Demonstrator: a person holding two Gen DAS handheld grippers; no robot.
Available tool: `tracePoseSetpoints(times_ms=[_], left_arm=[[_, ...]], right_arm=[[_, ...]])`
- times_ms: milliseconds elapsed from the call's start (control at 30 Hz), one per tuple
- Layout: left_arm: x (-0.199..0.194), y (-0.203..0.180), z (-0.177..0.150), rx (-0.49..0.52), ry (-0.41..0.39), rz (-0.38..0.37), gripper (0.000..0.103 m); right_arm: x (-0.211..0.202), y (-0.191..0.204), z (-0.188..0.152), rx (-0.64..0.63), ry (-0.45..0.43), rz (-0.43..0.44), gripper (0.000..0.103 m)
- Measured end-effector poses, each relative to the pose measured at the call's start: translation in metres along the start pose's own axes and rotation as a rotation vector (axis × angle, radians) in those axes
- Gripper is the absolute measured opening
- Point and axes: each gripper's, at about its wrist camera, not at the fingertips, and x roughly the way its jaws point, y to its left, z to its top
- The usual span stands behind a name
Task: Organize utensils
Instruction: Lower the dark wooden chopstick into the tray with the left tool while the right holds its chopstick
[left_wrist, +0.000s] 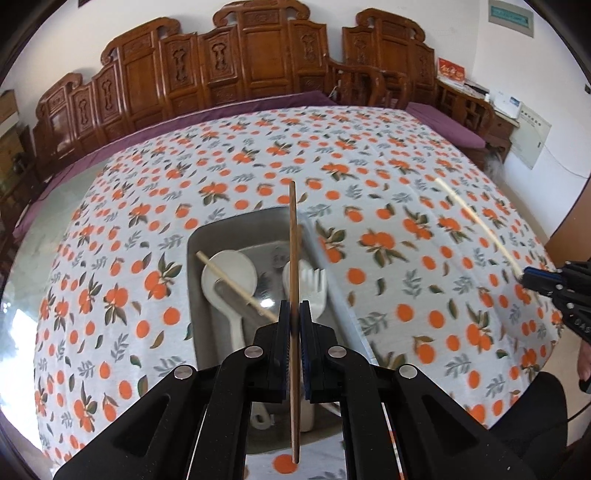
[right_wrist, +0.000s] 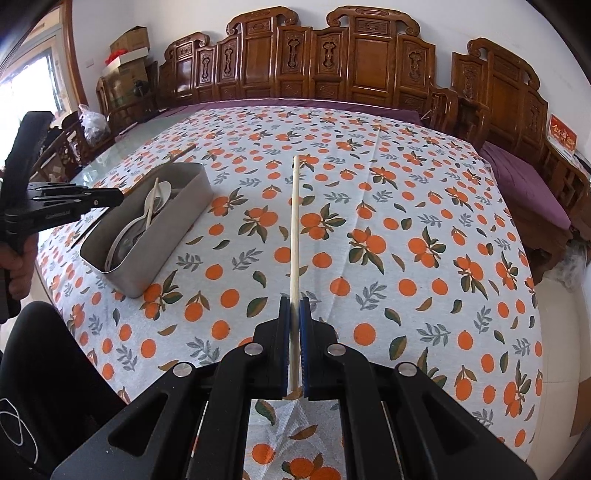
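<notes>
The left hand-held gripper (left_wrist: 294, 314) is clamped on a dark wooden chopstick (left_wrist: 293, 236) above the metal tray (left_wrist: 192, 258), and the right hand-held gripper (right_wrist: 294, 310) pinches a pale chopstick (right_wrist: 294, 221) over the tabletop (right_wrist: 406, 206), well apart from the tray. The tray already holds a white spoon (left_wrist: 229, 275), a white fork (left_wrist: 314, 286) and another pale chopstick (left_wrist: 236, 286), so both held sticks seem left to place. Only the left wrist view looks down into the tray; the right shows its outer wall.
</notes>
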Motion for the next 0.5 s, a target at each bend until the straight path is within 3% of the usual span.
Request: tracePoseSetpoints(times_ms=[500], left_arm=[[0.038, 0.013, -0.014, -0.018, 0.081, 0.033, 0.004]], right_arm=[[0.001, 0.002, -0.004, -0.001, 0.006, 0.025, 0.006]])
